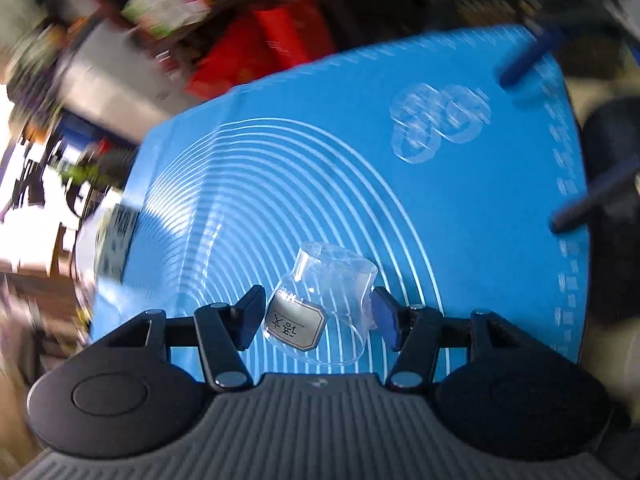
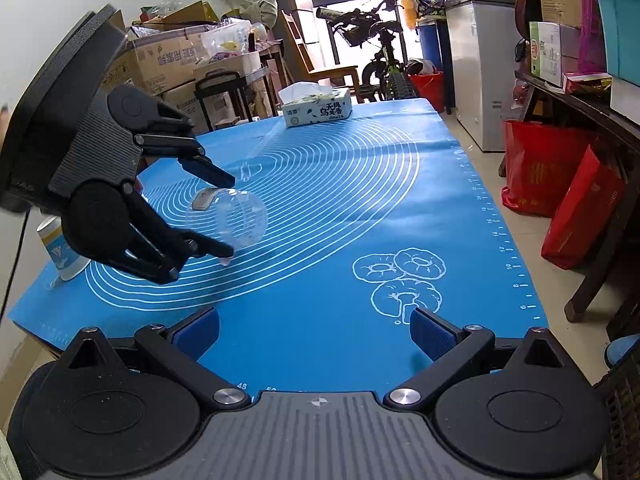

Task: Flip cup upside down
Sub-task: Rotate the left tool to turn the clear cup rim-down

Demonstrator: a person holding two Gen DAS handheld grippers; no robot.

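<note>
- Gripping a clear plastic cup (image 1: 324,304) between the pads of the left gripper (image 1: 320,316), one pad on each side of the cup wall, above the blue mat (image 1: 360,152).
- Lying tilted in that grip, well off upright: long axis running away from the left wrist camera, silver label (image 1: 295,326) facing back toward it.
- Seen from the right wrist view, hanging clear of the mat or just above it near the ring pattern, cup (image 2: 228,220) turned roughly on its side between the black fingers (image 2: 208,172).
- Possibly pointing its mouth toward the left tool's body; transparent wall and motion blur making rim and base hard to separate.
- Idling at the near table edge, right gripper (image 2: 316,332) spread wide and empty, well apart from the cup.
- Judging by the tilt, rotating partway toward upside down, with the left hand the only one placed to finish.
</note>
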